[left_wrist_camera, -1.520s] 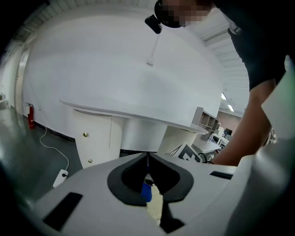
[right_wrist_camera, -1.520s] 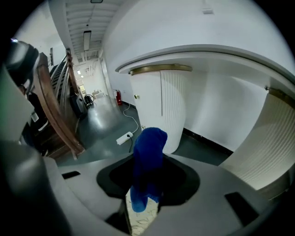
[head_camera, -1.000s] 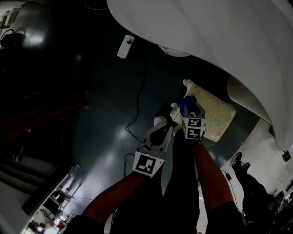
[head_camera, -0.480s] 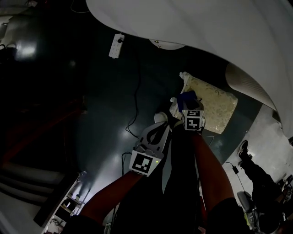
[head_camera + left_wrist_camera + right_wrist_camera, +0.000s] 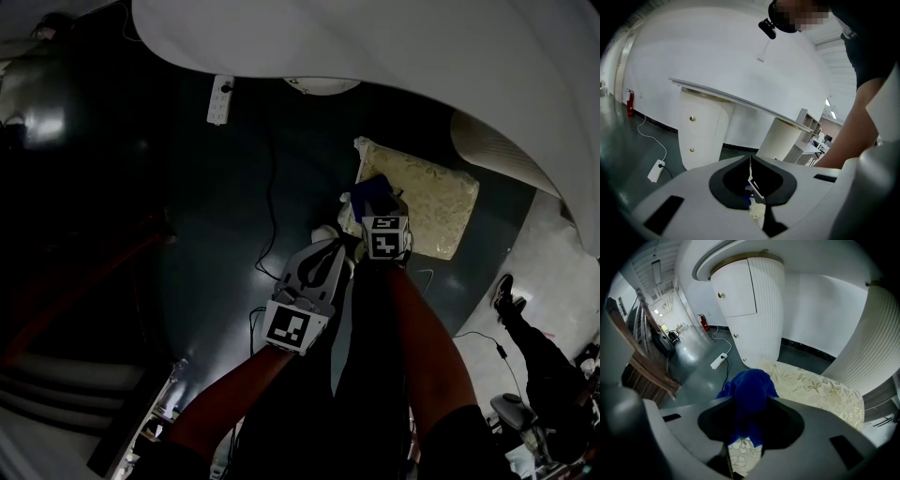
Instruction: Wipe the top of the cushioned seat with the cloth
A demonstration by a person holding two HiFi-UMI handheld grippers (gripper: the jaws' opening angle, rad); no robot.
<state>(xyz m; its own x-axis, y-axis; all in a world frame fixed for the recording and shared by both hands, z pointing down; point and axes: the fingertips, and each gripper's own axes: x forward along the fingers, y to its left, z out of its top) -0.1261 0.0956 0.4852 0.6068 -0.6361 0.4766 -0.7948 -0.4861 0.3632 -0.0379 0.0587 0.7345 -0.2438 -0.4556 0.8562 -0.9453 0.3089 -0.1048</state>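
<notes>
The cushioned seat (image 5: 417, 199) is a cream, flower-patterned square cushion on the dark floor; it also fills the middle of the right gripper view (image 5: 811, 387). My right gripper (image 5: 377, 208) hangs over the seat's near left corner, shut on a bunched blue cloth (image 5: 369, 194) that sticks out past the jaws (image 5: 749, 399). My left gripper (image 5: 323, 265) is held to the left of the seat, over the floor, with its jaws shut and nothing in them (image 5: 751, 185).
A large white curved desk (image 5: 394, 56) overhangs the far side, with a ribbed white pedestal (image 5: 761, 310) just behind the seat. A white power strip (image 5: 218, 98) and its cable (image 5: 270, 216) lie on the floor to the left. Another person's legs (image 5: 530, 337) are at right.
The right gripper with the blue cloth has stayed over the seat's near left corner while the view swung; both grippers sit slightly higher and further left in the head view.
</notes>
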